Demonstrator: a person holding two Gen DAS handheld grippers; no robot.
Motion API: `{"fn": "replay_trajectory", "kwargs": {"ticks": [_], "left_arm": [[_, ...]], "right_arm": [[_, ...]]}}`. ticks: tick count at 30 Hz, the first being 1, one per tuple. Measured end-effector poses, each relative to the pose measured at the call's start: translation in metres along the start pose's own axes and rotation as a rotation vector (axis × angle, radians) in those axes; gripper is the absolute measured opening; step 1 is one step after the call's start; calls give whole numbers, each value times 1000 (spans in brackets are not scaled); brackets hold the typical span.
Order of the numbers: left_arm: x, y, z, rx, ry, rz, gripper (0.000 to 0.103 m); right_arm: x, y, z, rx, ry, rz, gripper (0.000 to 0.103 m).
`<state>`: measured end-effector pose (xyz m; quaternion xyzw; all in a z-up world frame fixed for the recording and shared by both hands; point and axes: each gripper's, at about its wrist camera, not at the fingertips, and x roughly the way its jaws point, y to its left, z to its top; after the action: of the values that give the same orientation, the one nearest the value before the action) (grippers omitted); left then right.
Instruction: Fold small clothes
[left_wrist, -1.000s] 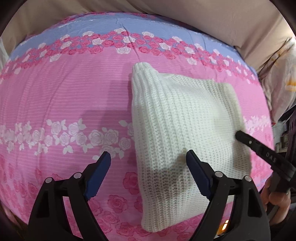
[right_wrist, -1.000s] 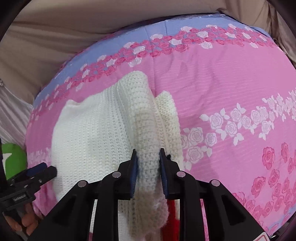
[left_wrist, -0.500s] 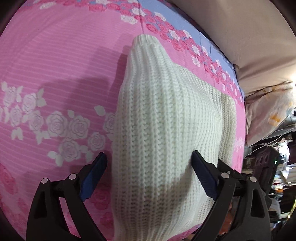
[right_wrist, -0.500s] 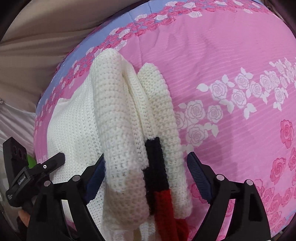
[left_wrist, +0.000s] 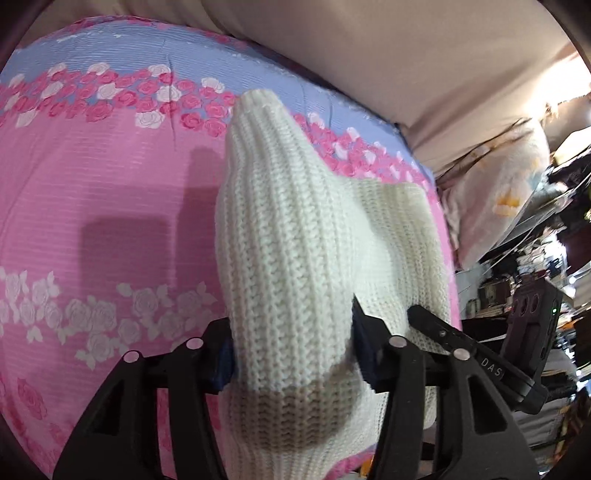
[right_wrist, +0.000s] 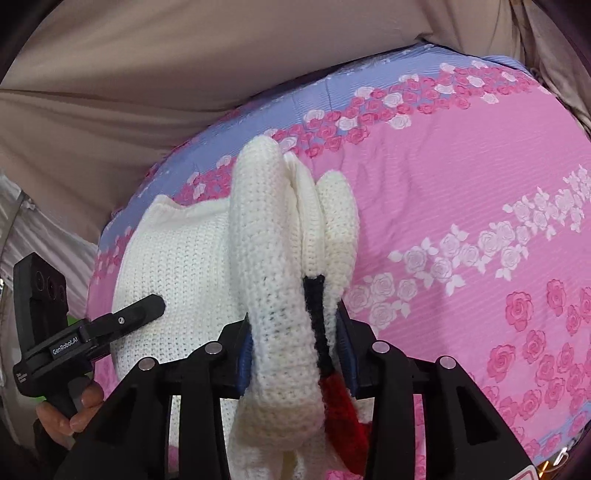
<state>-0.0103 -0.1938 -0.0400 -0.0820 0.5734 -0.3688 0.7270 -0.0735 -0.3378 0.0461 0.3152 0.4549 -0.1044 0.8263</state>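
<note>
White "DAS" reads on black arm of right gripper (left_wrist: 489, 367), seen in left wrist view near lower right, beside the white knit. "GenRobot.AI" in white on black arm of left gripper (right_wrist: 66, 345), right wrist view, lower left. Smaller print below it too small to read.

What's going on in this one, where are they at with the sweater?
A person with a handheld gripper in each hand is folding a white knit sweater on a pink rose-print bedspread. The left gripper is closed on a bunched fold at one side of it, and the right gripper is closed on a stack of layers at the other side, where a black and red knitted trim shows. Both gripped edges are raised, while the middle of the sweater lies on the bed. The fold is not finished.
</note>
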Motion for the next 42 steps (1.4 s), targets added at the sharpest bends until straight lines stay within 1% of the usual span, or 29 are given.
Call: {"fn": "replay_trajectory", "kwargs": {"ticks": [1, 2, 3, 4, 5, 6, 7, 8, 10, 13, 14, 16, 18, 20, 21, 22, 23, 24, 25, 26, 27, 28, 30, 33, 37, 42], "left_arm": [[11, 2, -1, 9, 16, 31, 57], [25, 7, -3, 11, 46, 90, 56], [31, 11, -4, 5, 53, 136, 58], [32, 14, -6, -4, 36, 148, 64], [29, 18, -7, -26, 19, 135, 67], [26, 21, -7, -47, 12, 125, 75], [25, 24, -7, -70, 5, 121, 81], [27, 29, -7, -94, 8, 121, 81], [34, 36, -7, -121, 36, 111, 82], [50, 39, -5, -183, 82, 60, 82], [54, 39, -4, -192, 97, 51, 82], [56, 34, -7, -205, 108, 40, 82], [60, 30, -6, -191, 115, 44, 82], [66, 23, -5, -164, 120, 67, 82], [66, 21, -4, -158, 125, 75, 82], [65, 21, -4, -157, 128, 78, 76], [64, 18, -3, -153, 127, 76, 73], [61, 16, -2, -143, 127, 77, 65], [57, 13, -2, -125, 126, 78, 56], [53, 8, -1, -104, 126, 76, 53], [48, 4, -1, -91, 125, 72, 49], [42, -2, 0, -75, 122, 66, 47], [32, -13, 2, -45, 121, 56, 46], [16, -34, 4, 12, 116, 58, 45], [-11, -70, 3, 119, 89, 77, 45], [-37, -104, 2, 240, 44, 103, 45]], "right_arm": [[6, -10, -1, 15, 10, -18, 43], [16, -20, -3, 26, 32, -39, 45], [27, -28, -5, 32, 64, -77, 45], [35, -36, -8, 39, 85, -111, 46], [38, -43, -11, 55, 90, -96, 51], [37, -46, -13, 77, 86, -67, 55], [35, -48, -14, 98, 76, -52, 58], [33, -47, -14, 99, 64, -53, 65], [38, -45, -13, 81, 69, -70, 72], [59, -46, -12, 105, 116, -46, 75], [63, -46, -12, 119, 118, -40, 77], [70, -50, -10, 144, 114, -25, 78], [71, -54, -10, 176, 115, -1, 79], [74, -59, -8, 203, 118, 24, 79], [75, -59, -7, 207, 117, 29, 77], [76, -60, -6, 208, 118, 30, 76], [75, -59, -6, 209, 118, 37, 68], [75, -60, -4, 211, 116, 52, 55], [72, -59, -4, 213, 112, 71, 52], [68, -58, -2, 207, 107, 69, 45], [64, -54, -1, 191, 100, 60, 42], [57, -50, 0, 171, 88, 54, 40], [44, -45, 1, 159, 65, 67, 37], [16, -39, 2, 145, 20, 78, 37], [-21, -38, 1, 151, -35, 93, 37], [-61, -34, -1, 144, -103, 98, 37]]}}
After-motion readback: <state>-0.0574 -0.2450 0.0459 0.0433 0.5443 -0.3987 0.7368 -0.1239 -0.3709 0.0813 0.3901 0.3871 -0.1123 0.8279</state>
